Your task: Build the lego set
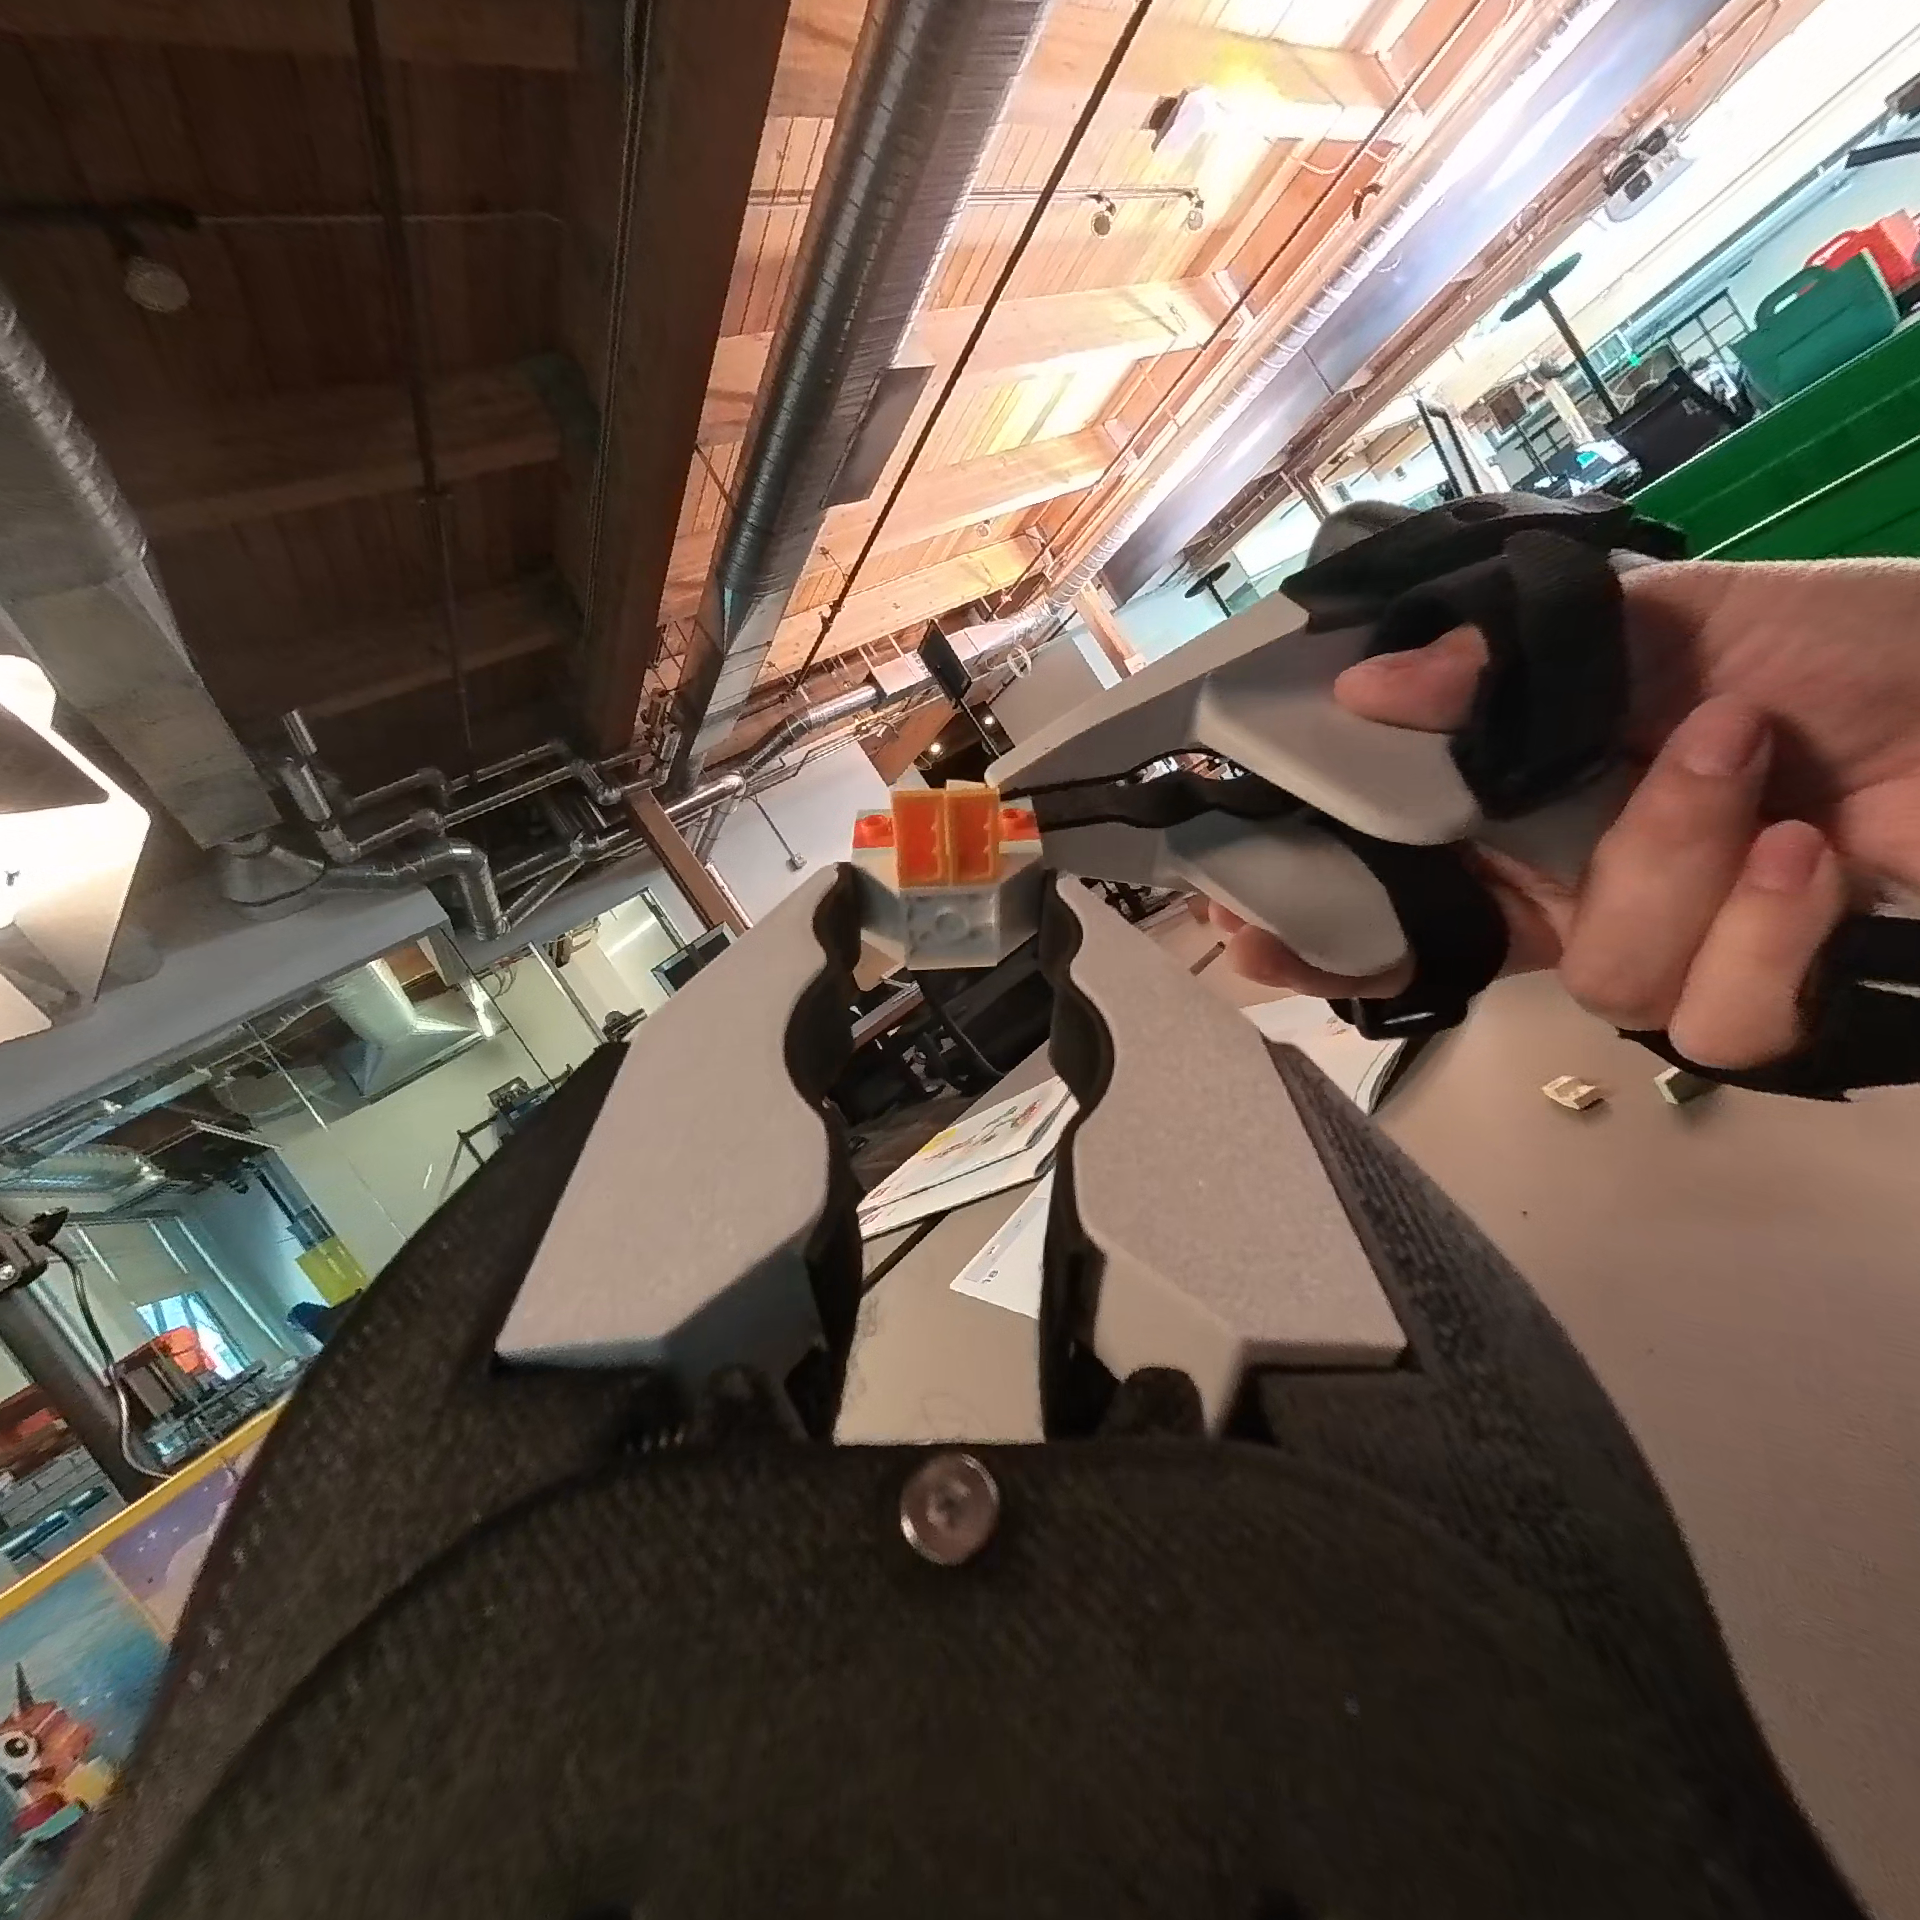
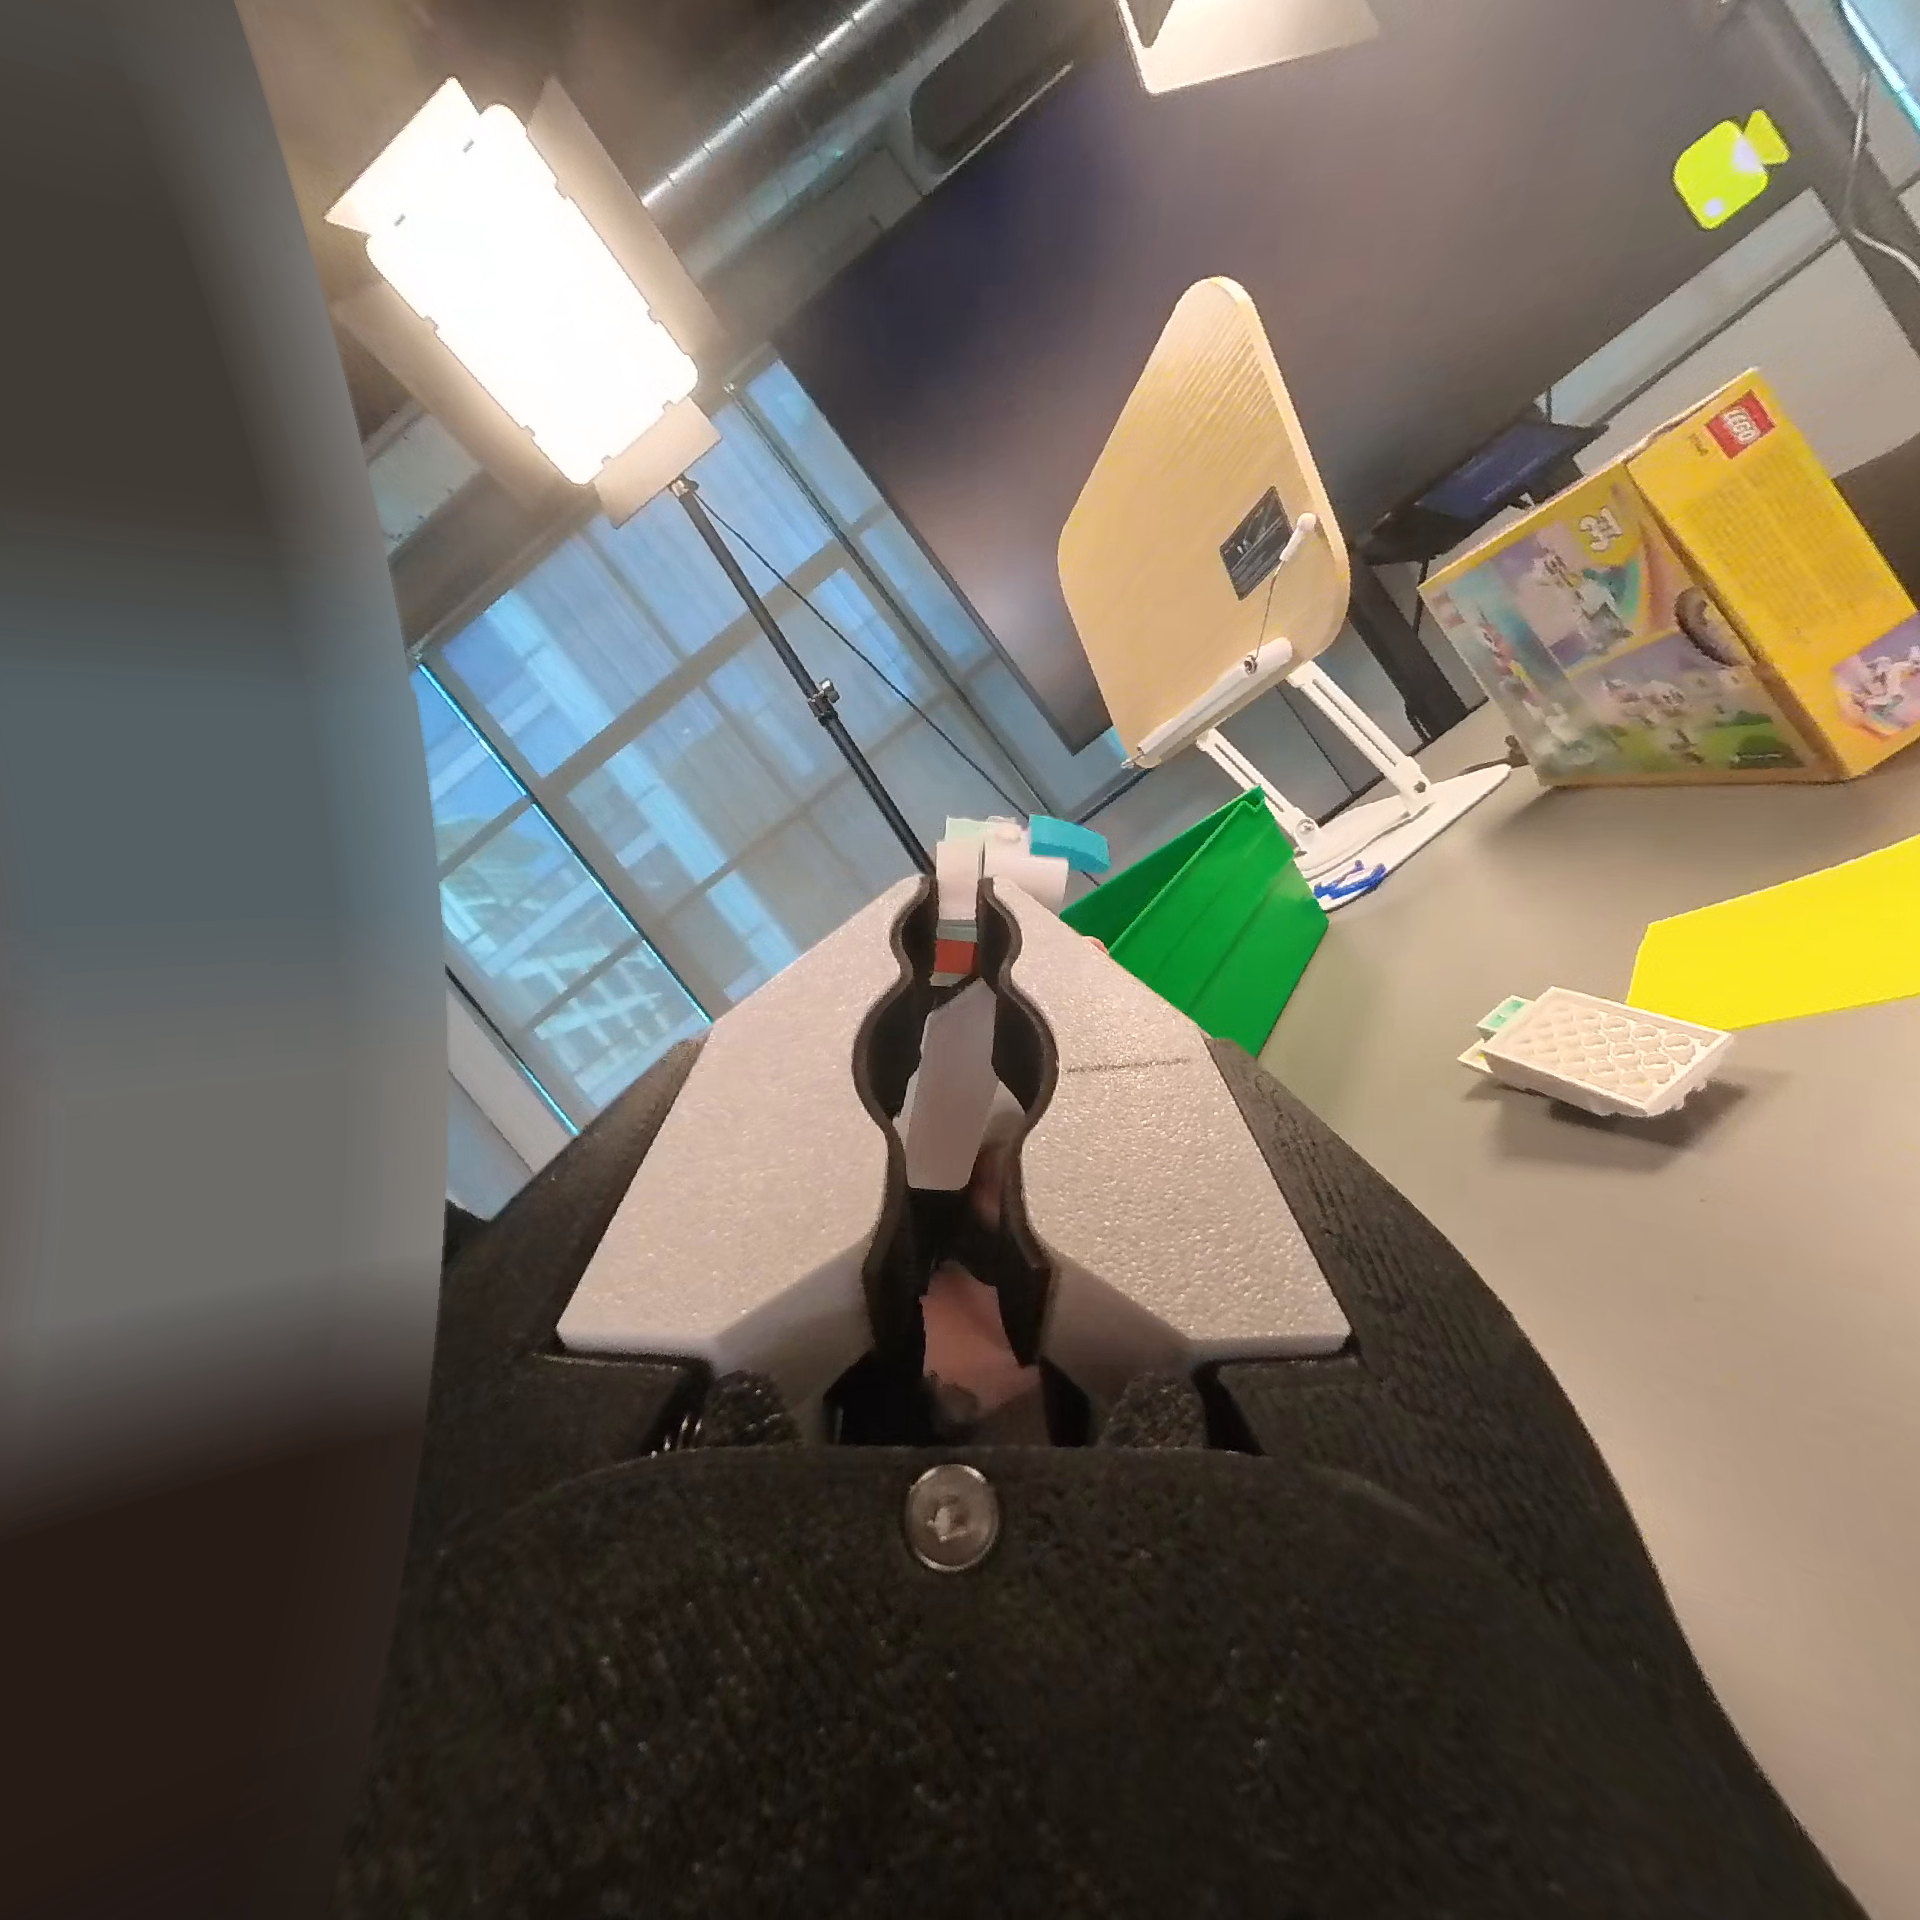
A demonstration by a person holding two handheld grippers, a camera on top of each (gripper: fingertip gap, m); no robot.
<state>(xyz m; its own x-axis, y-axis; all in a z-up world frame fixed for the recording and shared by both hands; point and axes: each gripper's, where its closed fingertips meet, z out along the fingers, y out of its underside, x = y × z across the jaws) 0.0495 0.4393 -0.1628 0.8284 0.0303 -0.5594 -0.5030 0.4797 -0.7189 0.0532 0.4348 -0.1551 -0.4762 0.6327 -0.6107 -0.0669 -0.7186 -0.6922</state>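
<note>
My left gripper (image 1: 940,914) is shut on a small lego assembly (image 1: 945,868), a grey block with two orange panels and red-orange side studs, and holds it up in the air. My right gripper (image 1: 1003,798) comes in from the right, held by a gloved hand, with its tips closed at the assembly's upper right edge. In the right wrist view the right gripper (image 2: 961,904) is closed on thin white, red and grey pieces (image 2: 956,951). White and teal parts (image 2: 1065,847) stick out beyond its tips.
On the grey table (image 2: 1558,1351) are a white studded plate (image 2: 1600,1065), a yellow sheet (image 2: 1787,945), a green bin (image 2: 1205,925), a lego box (image 2: 1683,623) and a wooden book stand (image 2: 1205,520). An instruction booklet (image 1: 977,1143) and two small loose pieces (image 1: 1574,1091) lie below the grippers. Left and right tips are no more than a few centimetres apart. The white studded plate (image 2: 1600,1065) is about 20 cm from both grippers' fingertips.
</note>
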